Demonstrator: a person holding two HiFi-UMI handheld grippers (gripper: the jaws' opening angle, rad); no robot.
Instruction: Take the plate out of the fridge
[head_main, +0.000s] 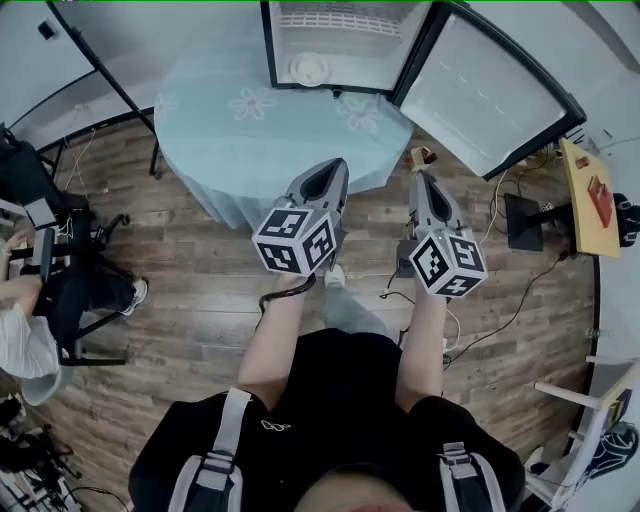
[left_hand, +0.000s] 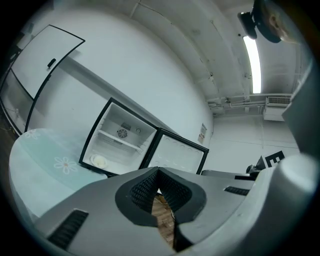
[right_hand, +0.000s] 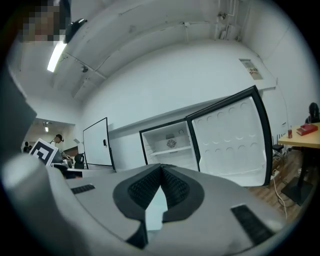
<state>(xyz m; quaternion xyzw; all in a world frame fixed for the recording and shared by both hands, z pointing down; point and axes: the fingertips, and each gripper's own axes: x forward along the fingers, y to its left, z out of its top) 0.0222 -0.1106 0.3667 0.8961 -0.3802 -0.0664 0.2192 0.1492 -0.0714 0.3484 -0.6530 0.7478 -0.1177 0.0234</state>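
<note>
A small fridge stands on a round table with a pale blue flowered cloth, and its door is swung open to the right. A white plate lies on the fridge floor, and the left gripper view shows this plate at the lower left of the compartment. My left gripper and right gripper hover side by side over the wooden floor, short of the table's near edge. Both are shut and hold nothing. In the right gripper view the fridge is ahead, with the plate hidden behind the jaws.
A seated person and black chairs are at the left. A yellow table stands at the right, with a black stand and cables on the floor beside it. A white chair is at the lower right. A whiteboard stands behind the round table.
</note>
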